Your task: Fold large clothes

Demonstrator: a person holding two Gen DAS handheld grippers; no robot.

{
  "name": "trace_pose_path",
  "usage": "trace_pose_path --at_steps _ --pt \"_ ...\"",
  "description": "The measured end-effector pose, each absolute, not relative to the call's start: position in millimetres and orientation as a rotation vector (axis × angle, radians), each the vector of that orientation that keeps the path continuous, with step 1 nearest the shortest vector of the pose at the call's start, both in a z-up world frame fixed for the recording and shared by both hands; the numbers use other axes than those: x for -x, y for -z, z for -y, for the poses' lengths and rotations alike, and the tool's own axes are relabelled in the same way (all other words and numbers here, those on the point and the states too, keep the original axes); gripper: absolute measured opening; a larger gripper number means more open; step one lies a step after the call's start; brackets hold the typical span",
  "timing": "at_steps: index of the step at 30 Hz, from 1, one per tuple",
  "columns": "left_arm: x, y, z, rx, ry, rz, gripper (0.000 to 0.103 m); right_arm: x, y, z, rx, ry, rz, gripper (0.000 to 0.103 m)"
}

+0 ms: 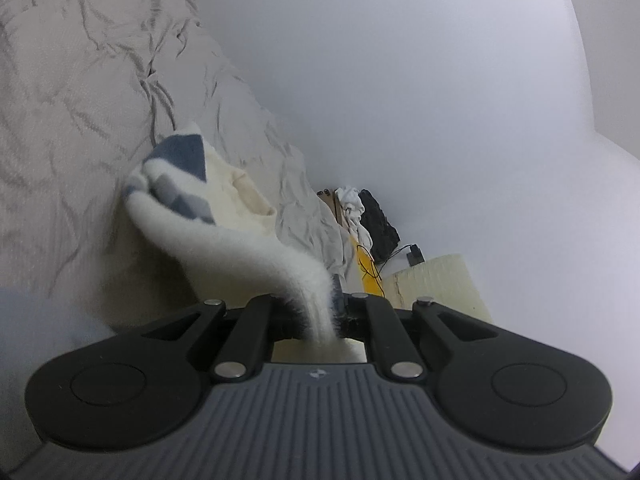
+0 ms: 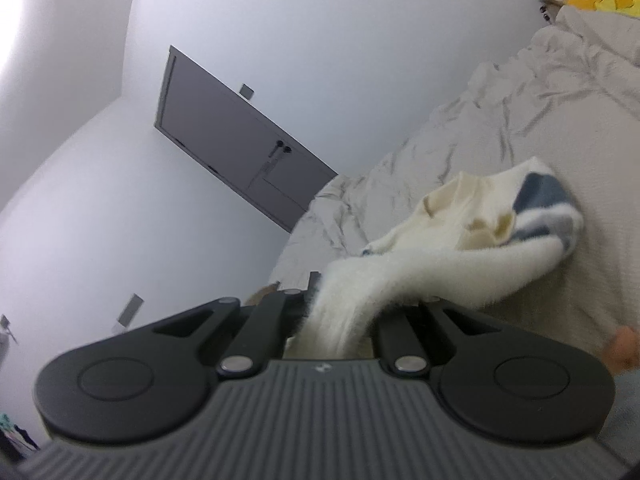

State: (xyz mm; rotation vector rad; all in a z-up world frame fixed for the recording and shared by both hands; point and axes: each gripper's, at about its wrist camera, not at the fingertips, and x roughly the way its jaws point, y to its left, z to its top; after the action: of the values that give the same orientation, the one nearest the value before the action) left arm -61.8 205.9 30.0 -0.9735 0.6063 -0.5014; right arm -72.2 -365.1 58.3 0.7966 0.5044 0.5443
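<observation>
A fluffy white garment with blue and grey patches (image 1: 188, 200) lies bunched on the bed, its cream lining showing. One stretch of it runs into my left gripper (image 1: 326, 312), which is shut on the fabric. In the right wrist view the same garment (image 2: 472, 240) trails from the bed into my right gripper (image 2: 340, 312), also shut on its white fleece. Both sets of fingertips are mostly hidden by the cloth. The garment is pulled up off the bed between the two grippers.
A wrinkled beige bedsheet (image 1: 72, 100) (image 2: 500, 128) covers the bed. Beyond the bed's end are a pile of white and black clothes (image 1: 368, 216), a yellow item with cables (image 1: 366, 272) and a cream box (image 1: 436, 284). A grey door (image 2: 240, 152) stands in the white wall.
</observation>
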Motion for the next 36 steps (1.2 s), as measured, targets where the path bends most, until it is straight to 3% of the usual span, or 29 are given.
trace_pose_path --at_steps 6,16,25,36 --pt "36.3 -26.3 -200.2 0.988 0.471 -0.59 0.009 53.2 -48.0 367.0 -0.826 -0.494 -0.549 0.01" --pt "-111.6 -29.6 -181.0 1.021 0.368 -0.488 0.009 -62.8 -29.8 368.9 -0.955 -0.395 -0.505 0.011" --pt "-243.6 48.9 -170.1 1.114 0.317 -0.499 0.009 -168.9 33.0 367.5 -1.047 -0.275 -0.561 0.012" --pt "-326.1 130.3 -180.2 1.094 0.304 -0.532 0.009 -241.4 119.6 373.4 -1.161 -0.226 -0.659 0.012"
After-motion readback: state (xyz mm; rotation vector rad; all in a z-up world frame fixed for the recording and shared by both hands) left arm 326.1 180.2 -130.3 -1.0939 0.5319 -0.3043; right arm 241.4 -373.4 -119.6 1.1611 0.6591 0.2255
